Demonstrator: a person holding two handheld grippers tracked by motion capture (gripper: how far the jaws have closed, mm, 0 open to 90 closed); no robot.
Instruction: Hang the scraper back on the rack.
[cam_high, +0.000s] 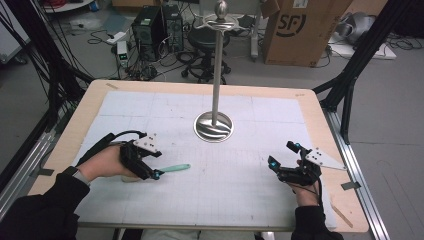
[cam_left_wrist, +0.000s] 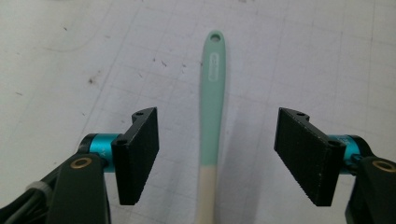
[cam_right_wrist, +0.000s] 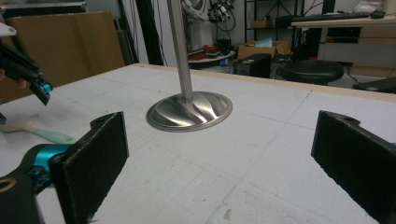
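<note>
The mint-handled spatula (cam_left_wrist: 211, 116) lies flat on the counter (cam_high: 250, 200); the left gripper (cam_left_wrist: 217, 158) straddles its handle, jaws apart and not touching it. The right gripper (cam_right_wrist: 219, 163) rests well apart with jaws wide open, facing the steel stand (cam_right_wrist: 189, 109).

Even overhead light, soft shadows on the white mat, mild glare on the steel base (cam_right_wrist: 189, 111), slightly grainy pictures

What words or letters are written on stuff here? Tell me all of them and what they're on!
"SF" in a white ring: on the brown cardboard box on the floor behind the table.
Raised lettering on the mint-green spatula handle: too small and blurred to read.
White label on the top edge of the box: too small to read.
</note>
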